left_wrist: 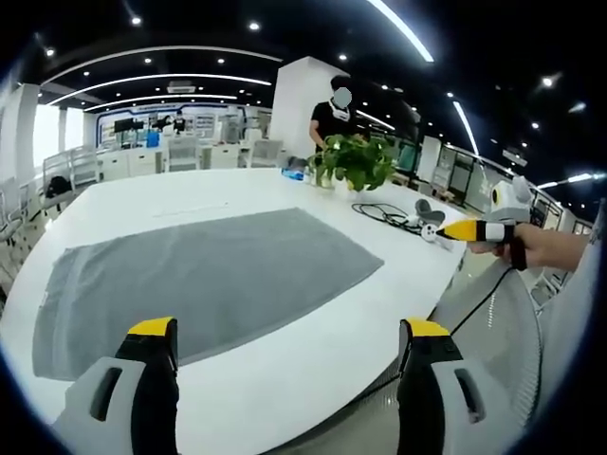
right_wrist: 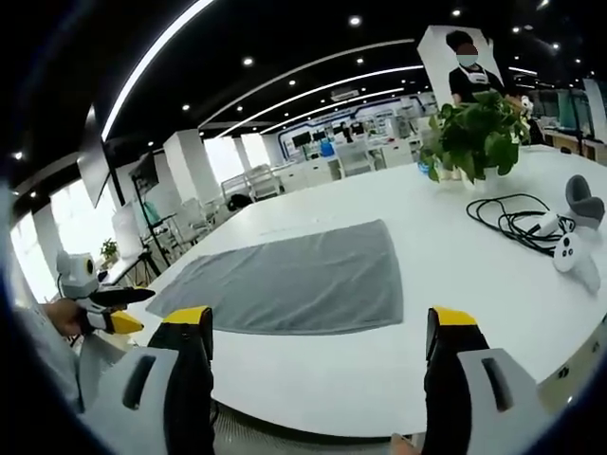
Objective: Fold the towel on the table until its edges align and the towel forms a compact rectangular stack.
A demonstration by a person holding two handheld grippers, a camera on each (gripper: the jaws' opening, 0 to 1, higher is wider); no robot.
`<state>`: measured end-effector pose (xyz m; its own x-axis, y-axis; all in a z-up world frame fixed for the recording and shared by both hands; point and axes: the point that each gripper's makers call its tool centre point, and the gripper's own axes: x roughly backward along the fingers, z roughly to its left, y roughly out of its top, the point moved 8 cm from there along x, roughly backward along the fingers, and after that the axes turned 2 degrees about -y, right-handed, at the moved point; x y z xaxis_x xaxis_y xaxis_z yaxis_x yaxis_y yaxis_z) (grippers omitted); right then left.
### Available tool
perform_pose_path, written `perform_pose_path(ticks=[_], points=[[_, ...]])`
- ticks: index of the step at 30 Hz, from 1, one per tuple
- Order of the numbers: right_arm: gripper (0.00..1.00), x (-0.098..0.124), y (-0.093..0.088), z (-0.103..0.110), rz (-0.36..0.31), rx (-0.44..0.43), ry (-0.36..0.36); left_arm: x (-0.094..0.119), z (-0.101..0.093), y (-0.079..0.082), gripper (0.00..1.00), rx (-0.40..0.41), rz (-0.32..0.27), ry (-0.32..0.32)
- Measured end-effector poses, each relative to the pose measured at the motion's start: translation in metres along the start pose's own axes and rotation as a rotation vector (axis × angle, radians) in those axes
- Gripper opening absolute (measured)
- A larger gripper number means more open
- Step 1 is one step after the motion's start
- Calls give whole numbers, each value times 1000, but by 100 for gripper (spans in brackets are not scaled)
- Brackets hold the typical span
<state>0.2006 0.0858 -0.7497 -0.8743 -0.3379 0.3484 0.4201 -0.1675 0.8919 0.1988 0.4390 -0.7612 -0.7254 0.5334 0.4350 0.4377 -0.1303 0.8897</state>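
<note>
Hovering left gripper (left_wrist: 289, 346), right gripper (right_wrist: 318, 332), towel (left_wrist: 204, 275) flat

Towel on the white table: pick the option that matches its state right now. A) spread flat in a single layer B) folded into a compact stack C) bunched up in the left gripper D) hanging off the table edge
A: the grey towel lies spread flat on the white table, with no fold showing, and both the left gripper and the right gripper are open and clear of it.

Both views off table (left_wrist: 285, 379) edge, facing across; share towel (left_wrist: 204, 280), plant (left_wrist: 353, 159).
</note>
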Motion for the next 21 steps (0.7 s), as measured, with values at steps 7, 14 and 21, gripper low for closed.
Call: perform_pose_path(ticks=[7, 14, 21], points=[[92, 2, 13, -6, -16, 25, -48, -3, 8, 4, 99, 10, 6, 26], [89, -7, 38, -19, -30, 67, -37, -23, 2, 13, 99, -59, 31, -15], [87, -17, 59, -33, -69, 59, -42, -56, -21, 31, 98, -138, 29, -97]])
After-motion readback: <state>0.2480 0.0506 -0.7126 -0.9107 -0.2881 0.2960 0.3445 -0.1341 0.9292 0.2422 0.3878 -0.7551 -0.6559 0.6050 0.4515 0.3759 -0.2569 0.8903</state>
